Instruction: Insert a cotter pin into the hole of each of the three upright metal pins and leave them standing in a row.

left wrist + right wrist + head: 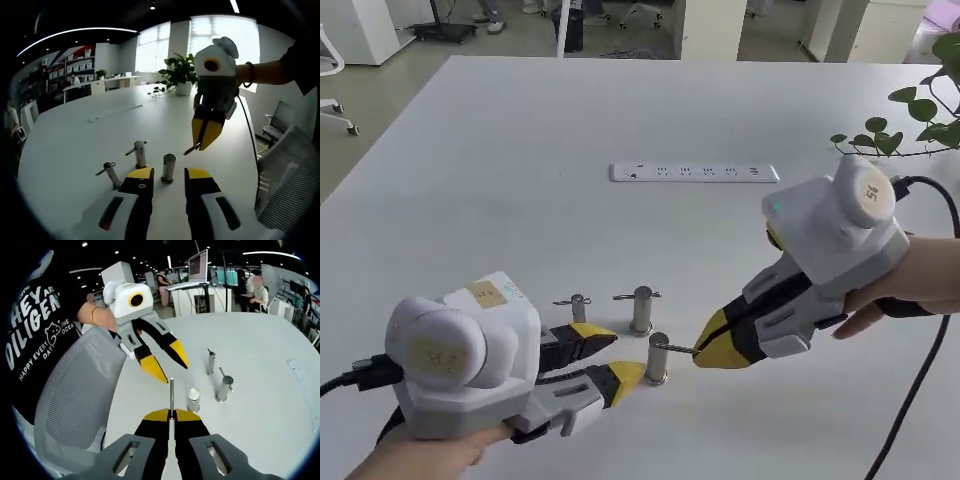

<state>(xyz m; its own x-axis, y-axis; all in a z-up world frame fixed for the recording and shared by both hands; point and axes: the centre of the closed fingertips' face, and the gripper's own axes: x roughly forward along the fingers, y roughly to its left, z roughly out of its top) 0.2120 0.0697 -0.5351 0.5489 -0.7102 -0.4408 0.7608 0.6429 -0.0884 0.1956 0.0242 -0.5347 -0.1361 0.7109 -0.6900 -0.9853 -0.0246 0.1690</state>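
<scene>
Aims thin silver cotter pin (680, 349) level at bare upright steel pin (658, 358).
Grips it in right gripper (705, 355) right of that pin; holds left gripper (617, 354) open just left.

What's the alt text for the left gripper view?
The open left claw brackets an upright metal pin on a white table, while the right claw holds a cotter pin just beside its top. Two more pins, further left in frame, already carry cotter pins.
</scene>
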